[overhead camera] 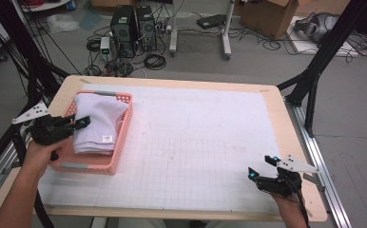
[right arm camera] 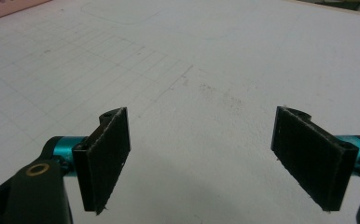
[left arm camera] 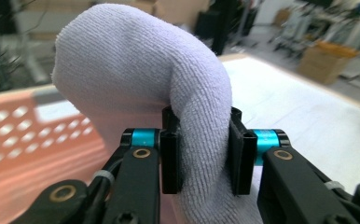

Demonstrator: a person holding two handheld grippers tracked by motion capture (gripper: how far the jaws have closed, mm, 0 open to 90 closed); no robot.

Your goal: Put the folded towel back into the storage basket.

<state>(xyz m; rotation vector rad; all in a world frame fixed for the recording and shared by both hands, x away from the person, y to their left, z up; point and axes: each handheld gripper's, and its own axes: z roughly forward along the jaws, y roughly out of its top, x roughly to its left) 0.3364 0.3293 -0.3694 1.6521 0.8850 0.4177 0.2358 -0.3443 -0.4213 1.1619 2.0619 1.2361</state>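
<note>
A folded white towel [overhead camera: 100, 124] lies in a pink plastic basket [overhead camera: 120, 152] at the table's left side. My left gripper [overhead camera: 80, 123] reaches over the basket's near-left rim and is shut on a fold of the towel [left arm camera: 145, 70], which bulges up between the black jaws in the left gripper view. The gripper midpoint there is [left arm camera: 201, 156]. My right gripper [overhead camera: 262, 167] hovers low over the white grid mat near the front right corner, open, with nothing between its jaws [right arm camera: 201, 163].
The white grid mat [overhead camera: 196, 137] covers most of the wooden table. Black frame struts stand at the left and right table edges. Computers, cables and cardboard boxes sit on the floor beyond the far edge.
</note>
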